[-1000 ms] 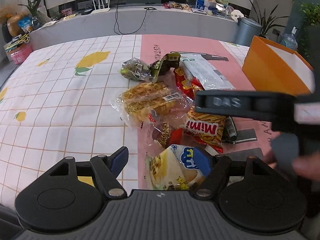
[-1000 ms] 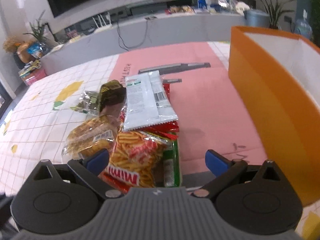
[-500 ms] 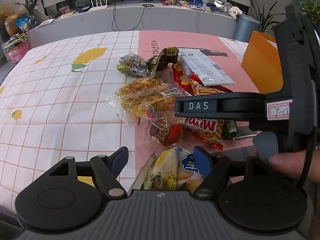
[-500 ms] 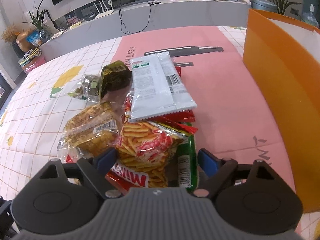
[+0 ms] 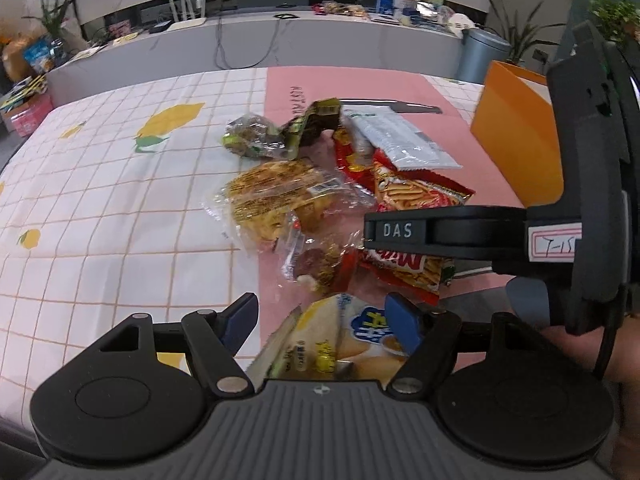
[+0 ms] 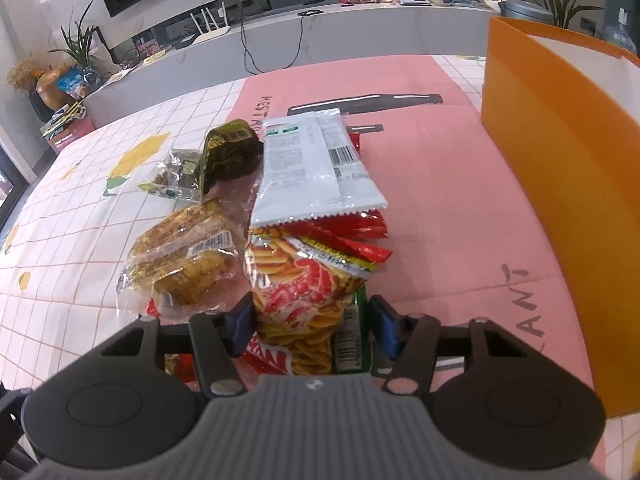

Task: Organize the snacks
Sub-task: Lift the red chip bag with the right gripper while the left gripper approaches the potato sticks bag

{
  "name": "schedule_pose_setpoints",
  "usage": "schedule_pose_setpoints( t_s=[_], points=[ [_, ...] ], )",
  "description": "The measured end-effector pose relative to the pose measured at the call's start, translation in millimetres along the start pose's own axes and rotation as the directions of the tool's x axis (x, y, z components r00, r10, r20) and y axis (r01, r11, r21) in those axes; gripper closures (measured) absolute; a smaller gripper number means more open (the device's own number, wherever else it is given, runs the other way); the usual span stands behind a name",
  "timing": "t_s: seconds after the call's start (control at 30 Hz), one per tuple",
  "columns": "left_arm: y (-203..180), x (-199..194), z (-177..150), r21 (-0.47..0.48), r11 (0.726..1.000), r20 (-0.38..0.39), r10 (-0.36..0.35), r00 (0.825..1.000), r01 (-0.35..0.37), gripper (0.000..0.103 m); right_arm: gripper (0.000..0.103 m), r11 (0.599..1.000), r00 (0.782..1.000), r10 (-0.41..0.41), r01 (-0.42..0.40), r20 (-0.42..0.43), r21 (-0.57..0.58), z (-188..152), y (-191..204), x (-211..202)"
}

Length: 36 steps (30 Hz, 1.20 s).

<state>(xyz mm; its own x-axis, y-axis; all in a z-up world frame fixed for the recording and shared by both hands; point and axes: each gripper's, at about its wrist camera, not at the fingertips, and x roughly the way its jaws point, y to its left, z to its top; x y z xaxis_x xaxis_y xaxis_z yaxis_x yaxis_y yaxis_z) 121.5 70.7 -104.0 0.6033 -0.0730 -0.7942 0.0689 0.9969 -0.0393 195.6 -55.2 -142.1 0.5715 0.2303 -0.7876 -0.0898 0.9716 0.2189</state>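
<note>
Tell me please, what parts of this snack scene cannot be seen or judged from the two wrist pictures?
- Left wrist view: the right gripper crosses the red Mimi bag, hiding its middle.
- Left wrist view: the yellow bread pack is cut off by the left gripper body.
- Right wrist view: the orange box interior is out of sight; its wall hides it.
- Right wrist view: whether the closing pads already press the Mimi bag is unclear.

About 8 snack packs lie on the table: 1 white pouch (image 6: 320,168), 1 Mimi chip bag (image 6: 304,284), 1 red bag (image 6: 360,226), 1 green pack (image 6: 352,336), 1 biscuit pack (image 6: 180,264), 1 dark wrapper (image 6: 230,152). Also 1 clear bag (image 6: 176,176), 1 yellow bag (image 5: 344,340), 1 orange box (image 6: 560,200).
</note>
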Motion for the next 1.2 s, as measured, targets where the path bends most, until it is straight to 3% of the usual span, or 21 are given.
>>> schedule_pose_setpoints(
  t_s=[0.2,0.3,0.53,0.6,0.7,0.8,0.83,0.9,1.07,1.2],
  points=[
    [-7,5,-1,0.025,1.0,-0.016,-0.011,1.0,0.011,0.018,0.046,1.0,1.0,-0.002,0.002,0.01,0.03,-3,-12,-11],
    [-10,10,-2,0.034,0.999,-0.035,-0.014,0.999,0.015,0.018,0.052,1.0,0.999,0.009,-0.01,0.031,0.026,-3,-11,-18],
    [-8,23,-5,-0.009,1.0,-0.086,-0.007,0.996,0.006,0.018,0.056,1.0,0.999,-0.007,0.008,0.048,-0.024,-5,-4,-21],
    [-8,24,-5,-0.009,1.0,-0.092,-0.005,0.996,0.004,0.018,0.052,1.0,0.999,-0.012,0.012,0.038,-0.003,-4,-8,-21],
    [-9,27,-6,-0.014,1.0,-0.101,-0.003,0.995,0.002,0.019,0.038,0.996,1.0,0.012,-0.012,0.004,0.083,-4,-22,-18],
    [-9,26,-8,-0.017,1.0,-0.102,-0.01,0.995,0.008,0.03,0.035,0.985,0.999,0.041,-0.037,-0.02,0.167,-5,-38,-14],
    [-10,26,-8,-0.012,1.0,-0.104,-0.009,0.995,0.008,0.042,0.034,0.983,0.999,0.047,-0.042,-0.023,0.181,-5,-41,-14],
    [-11,25,-9,-0.01,1.0,-0.117,-0.003,0.993,0.001,0.046,0.033,0.981,0.998,0.052,-0.046,-0.027,0.188,-5,-42,-14],
    [-7,23,-9,-0.031,1.0,-0.131,-0.003,0.991,-0.001,0.051,0.011,0.984,0.995,0.088,-0.081,-0.04,0.159,-5,-32,-10],
    [-6,21,-12,-0.034,0.999,-0.13,0.001,0.992,-0.006,0.052,0.005,0.993,0.997,0.062,-0.057,-0.042,0.108,-7,-20,-2]
  ],
)
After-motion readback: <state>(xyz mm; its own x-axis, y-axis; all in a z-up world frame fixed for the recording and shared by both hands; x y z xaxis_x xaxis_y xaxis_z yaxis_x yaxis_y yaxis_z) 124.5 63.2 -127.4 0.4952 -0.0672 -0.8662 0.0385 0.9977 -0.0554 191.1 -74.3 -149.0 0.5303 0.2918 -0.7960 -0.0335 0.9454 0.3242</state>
